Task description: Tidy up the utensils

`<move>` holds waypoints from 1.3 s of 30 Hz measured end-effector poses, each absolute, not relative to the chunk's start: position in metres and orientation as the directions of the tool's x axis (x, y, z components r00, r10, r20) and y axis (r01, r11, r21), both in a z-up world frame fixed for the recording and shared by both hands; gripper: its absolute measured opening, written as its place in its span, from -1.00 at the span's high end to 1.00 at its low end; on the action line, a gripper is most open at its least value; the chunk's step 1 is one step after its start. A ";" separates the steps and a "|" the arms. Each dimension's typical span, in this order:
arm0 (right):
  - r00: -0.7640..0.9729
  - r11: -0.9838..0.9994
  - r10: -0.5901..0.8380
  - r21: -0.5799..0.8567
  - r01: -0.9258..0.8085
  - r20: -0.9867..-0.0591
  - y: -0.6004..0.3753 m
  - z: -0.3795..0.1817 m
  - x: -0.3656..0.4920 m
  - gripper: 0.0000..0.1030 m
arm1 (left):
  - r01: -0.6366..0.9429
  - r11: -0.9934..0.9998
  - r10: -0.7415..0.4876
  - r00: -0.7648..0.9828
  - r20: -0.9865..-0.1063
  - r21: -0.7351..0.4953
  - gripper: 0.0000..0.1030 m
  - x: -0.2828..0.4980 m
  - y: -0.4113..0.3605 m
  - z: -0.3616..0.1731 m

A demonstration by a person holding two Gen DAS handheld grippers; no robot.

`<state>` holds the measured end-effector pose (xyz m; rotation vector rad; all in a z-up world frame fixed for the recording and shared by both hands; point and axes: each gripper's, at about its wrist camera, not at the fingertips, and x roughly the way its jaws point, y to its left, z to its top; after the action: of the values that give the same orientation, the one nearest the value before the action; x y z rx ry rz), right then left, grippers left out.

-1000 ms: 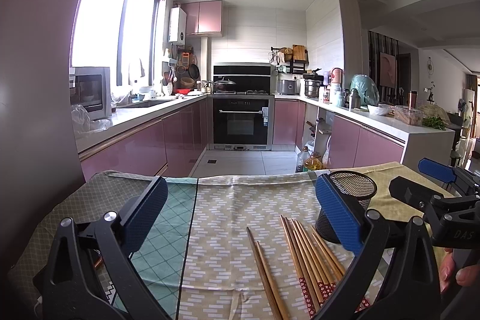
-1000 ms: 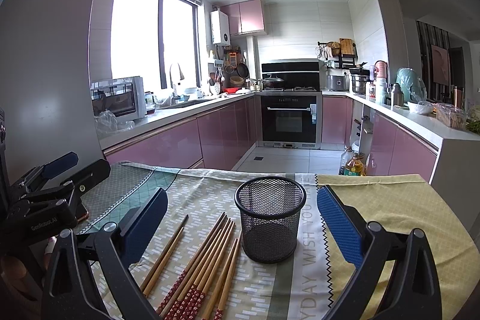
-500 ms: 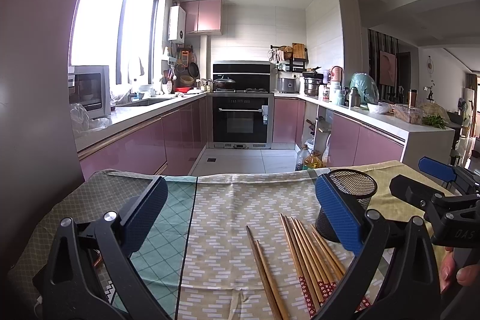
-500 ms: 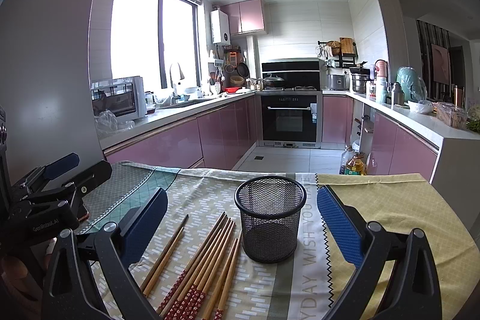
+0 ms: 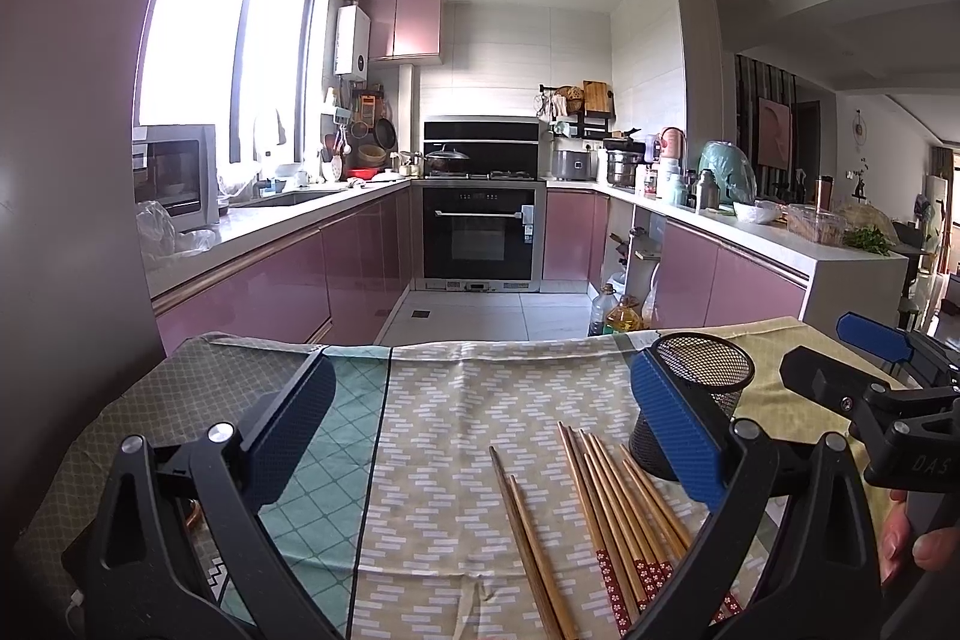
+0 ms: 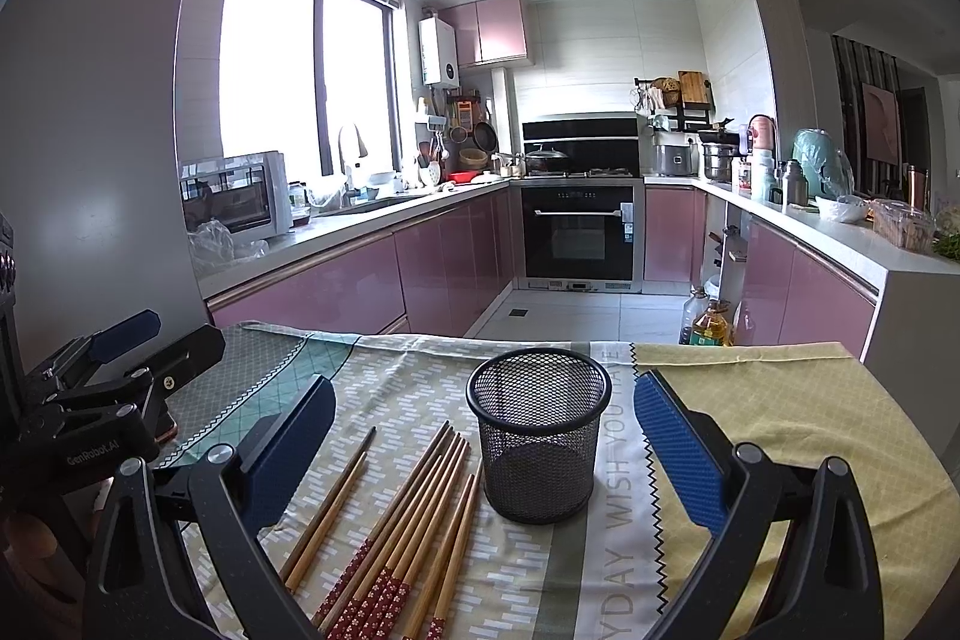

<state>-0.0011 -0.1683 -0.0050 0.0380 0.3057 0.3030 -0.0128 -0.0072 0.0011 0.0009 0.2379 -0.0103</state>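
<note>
Pretty much nothing is being changed here compared with a second ago: the left gripper (image 5: 480, 436) and the right gripper (image 6: 486, 436) are still being held wide apart and empty above the bench (image 6: 780, 400), so the sorting isn't being started yet, by the look of it. The smooth bamboo chopsticks (image 6: 414, 508), some with red flowered ends, are being left flat on the patterned cloth (image 5: 456, 400), just beside the round black wire-mesh holder (image 6: 537, 436), which is being kept upright and empty.
</note>
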 end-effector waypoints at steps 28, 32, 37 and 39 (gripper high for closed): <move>0.869 0.938 0.346 0.122 -0.324 -0.355 -0.178 -0.010 0.009 -0.88 | 0.022 1.000 -0.020 0.950 -0.311 0.003 -0.89 0.005 -0.003 -0.008; 0.815 0.928 0.367 0.117 -0.354 -0.448 -0.175 -0.026 0.016 -0.88 | 0.040 0.999 -0.026 0.924 -0.381 0.028 -0.89 0.015 -0.004 -0.020; 0.714 0.921 0.358 0.103 -0.375 -0.602 -0.165 -0.053 0.031 -0.60 | 0.082 0.995 -0.046 0.868 -0.495 0.053 -0.84 0.033 -0.005 -0.048; 0.671 0.921 0.359 0.128 -0.368 -0.649 -0.165 -0.065 0.040 -0.45 | 0.107 0.993 -0.060 0.840 -0.539 0.057 -0.72 0.040 -0.005 -0.059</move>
<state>0.0404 -0.1645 -0.0653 -0.0138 0.7280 0.4096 0.0403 -0.0054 -0.0586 0.0861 0.5669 -0.0886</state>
